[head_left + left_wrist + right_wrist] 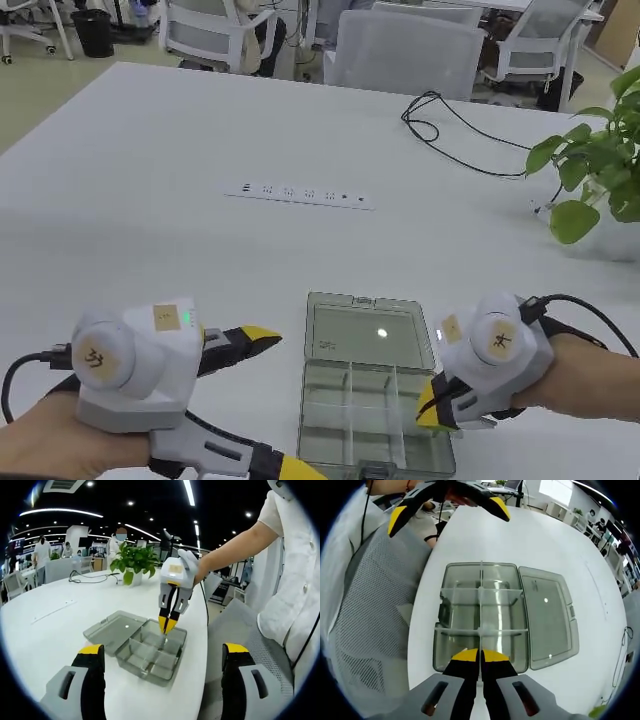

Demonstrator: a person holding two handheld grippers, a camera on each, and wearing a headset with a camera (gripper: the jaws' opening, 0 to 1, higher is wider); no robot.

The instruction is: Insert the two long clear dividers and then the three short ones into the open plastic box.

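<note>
The left gripper (280,401) sits at the lower left of the head view with its jaws wide apart and nothing between them. The tan stickers (97,357) on both grippers carry dark marks that cannot be read. Beyond it, the markings on a white power strip (300,194) lying on the table are also too small to read.

The clear plastic box (324,396) lies at centre, close to the person. Its long axis runs left to right, and its lid (368,333) is folded flat away from the person. The right gripper view looks down into the box. There, a centre divider (480,605) runs parallel to the hinge, and two cross dividers (460,630) cross it.

The right gripper (428,408) hangs over the box's right end. Its jaws are together on the near end of the centre divider. The left gripper view shows this gripper pointing downward.

A black cable (450,125) and a green plant (598,150) lie at the far right.
</note>
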